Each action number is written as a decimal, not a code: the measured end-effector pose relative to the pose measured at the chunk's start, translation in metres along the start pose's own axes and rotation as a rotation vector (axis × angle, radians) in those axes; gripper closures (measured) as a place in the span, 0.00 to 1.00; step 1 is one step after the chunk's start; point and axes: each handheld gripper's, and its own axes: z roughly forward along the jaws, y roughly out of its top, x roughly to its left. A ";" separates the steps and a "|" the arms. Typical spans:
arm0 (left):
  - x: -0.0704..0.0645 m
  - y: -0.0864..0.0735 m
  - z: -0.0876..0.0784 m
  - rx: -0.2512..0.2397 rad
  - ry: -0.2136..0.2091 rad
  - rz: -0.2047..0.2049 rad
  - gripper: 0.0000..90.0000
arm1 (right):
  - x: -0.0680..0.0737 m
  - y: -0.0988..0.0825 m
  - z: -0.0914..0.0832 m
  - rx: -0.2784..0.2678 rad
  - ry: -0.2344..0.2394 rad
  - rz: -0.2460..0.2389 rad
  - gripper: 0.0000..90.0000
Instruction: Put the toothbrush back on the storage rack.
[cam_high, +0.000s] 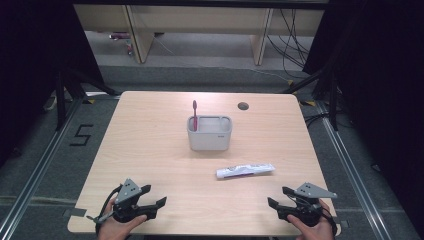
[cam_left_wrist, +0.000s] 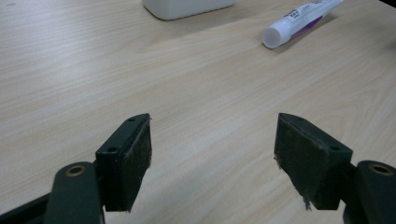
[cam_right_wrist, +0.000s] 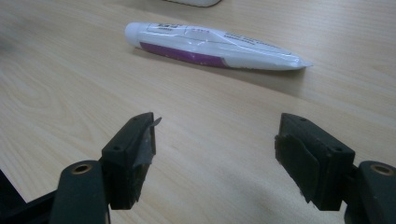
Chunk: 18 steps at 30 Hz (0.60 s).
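A: Pale wood-grain tabletop (cam_high: 150, 150). White toothpaste tube (cam_high: 245, 170) with a purple band lies flat, right of centre, toward the near edge. Cap end points to the left edge, crimped end to the right edge.

B: And the grey holder (cam_high: 209, 133)?

A: Near the tabletop's centre, farther from the near edge than the tube and well apart from it. A red toothbrush (cam_high: 195, 114) stands upright in its left compartment.

B: Left tongs (cam_high: 156, 200)?

A: At the near-left corner, held in the person's left hand (cam_high: 116, 229). Jaws wide apart, nothing between them, bare wood under the gap. In the left gripper view (cam_left_wrist: 212, 149) the tube's cap shows far off at upper right, the holder's base at the top.

B: Right tongs (cam_high: 279, 196)?

A: Near-right corner, in the right hand (cam_high: 315, 229). Jaws spread wide, holding nothing. The right gripper view (cam_right_wrist: 215, 144) looks along them at the tube, which lies crosswise beyond the tips, apart from both pads.

B: Any contact with the tube?

A: None. Both tongs sit clear of it, the right one nearer.
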 end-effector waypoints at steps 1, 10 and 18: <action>-0.001 -0.002 -0.001 -0.001 0.009 -0.005 0.30 | 0.000 0.000 0.001 0.001 0.005 -0.002 0.32; -0.005 -0.013 -0.009 0.010 0.010 0.016 0.30 | 0.002 0.005 0.005 0.007 0.013 -0.011 0.33; -0.009 -0.020 -0.012 0.023 0.000 0.021 0.30 | 0.004 0.010 0.010 0.014 0.027 -0.016 0.36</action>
